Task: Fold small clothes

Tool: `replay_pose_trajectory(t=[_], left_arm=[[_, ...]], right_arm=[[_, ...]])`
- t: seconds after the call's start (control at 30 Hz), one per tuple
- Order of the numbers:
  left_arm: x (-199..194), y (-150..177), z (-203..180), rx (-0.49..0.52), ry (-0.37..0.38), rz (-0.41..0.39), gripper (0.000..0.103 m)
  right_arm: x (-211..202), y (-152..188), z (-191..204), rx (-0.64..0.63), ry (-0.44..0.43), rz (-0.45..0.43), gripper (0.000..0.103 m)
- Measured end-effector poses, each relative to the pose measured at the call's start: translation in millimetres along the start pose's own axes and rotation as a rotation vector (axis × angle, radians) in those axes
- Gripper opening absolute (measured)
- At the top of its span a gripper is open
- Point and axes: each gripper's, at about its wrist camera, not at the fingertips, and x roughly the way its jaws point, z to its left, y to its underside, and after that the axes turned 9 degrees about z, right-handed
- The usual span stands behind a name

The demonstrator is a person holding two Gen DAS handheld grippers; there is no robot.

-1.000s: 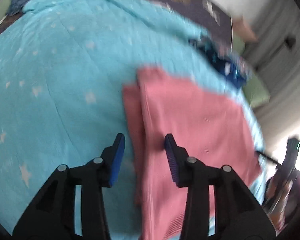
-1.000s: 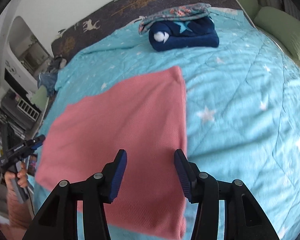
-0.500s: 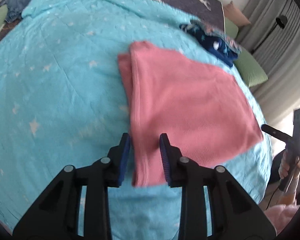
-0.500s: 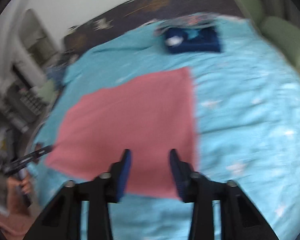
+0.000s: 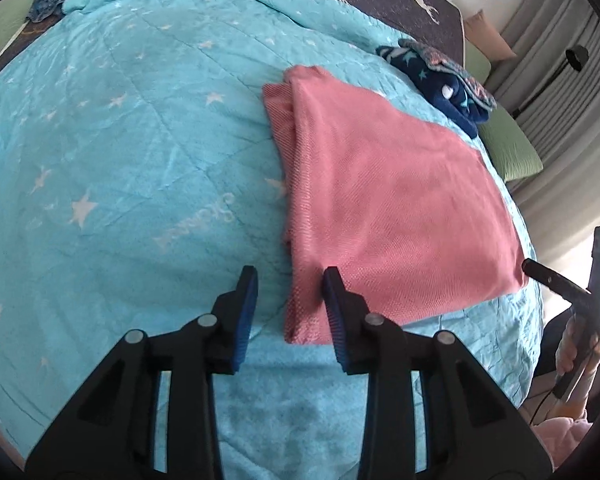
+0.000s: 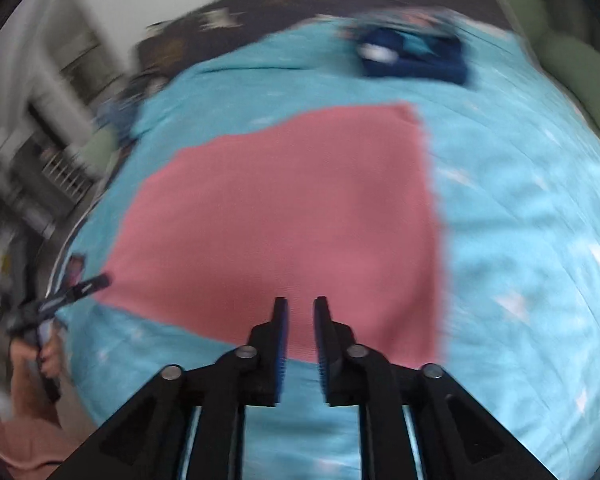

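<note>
Both grippers have drawn back toward the near edge of the folded pink knitted garment since a second ago, so it is now lying farther ahead of their tips. Beneath everything, a turquoise quilted bedspread with white stars is stretching out ahead of both tools. The garment is lying flat on it. The left gripper is hovering over the garment's near left corner, its jaws having just been opening, apart, clamping nothing. The right gripper is hanging blurred over the near edge, its jaws narrowly apart after widening slightly, nothing between them. Far ahead, a rolled navy star-patterned bundle is resting.
</note>
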Motion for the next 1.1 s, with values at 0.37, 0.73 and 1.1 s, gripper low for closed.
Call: replay_pose_trajectory(t=[0.37, 0.73, 1.1], left_arm=[[-44.7, 6.6, 52.6, -0.148, -0.088, -0.172, 0.052], [-46.3, 3.8, 85.0, -0.185, -0.052, -0.184, 0.055], [-41.0, -32.3, 75.6, -0.118, 0.060, -0.174, 0.059]], right_arm=[[78.4, 3.3, 185.9, -0.579, 0.041, 0.103, 0.053], [142.4, 14.1, 264.2, -0.818, 0.282, 0.025, 0.055], [141.9, -22.8, 259.7, -0.588, 0.183, -0.027, 0.009]])
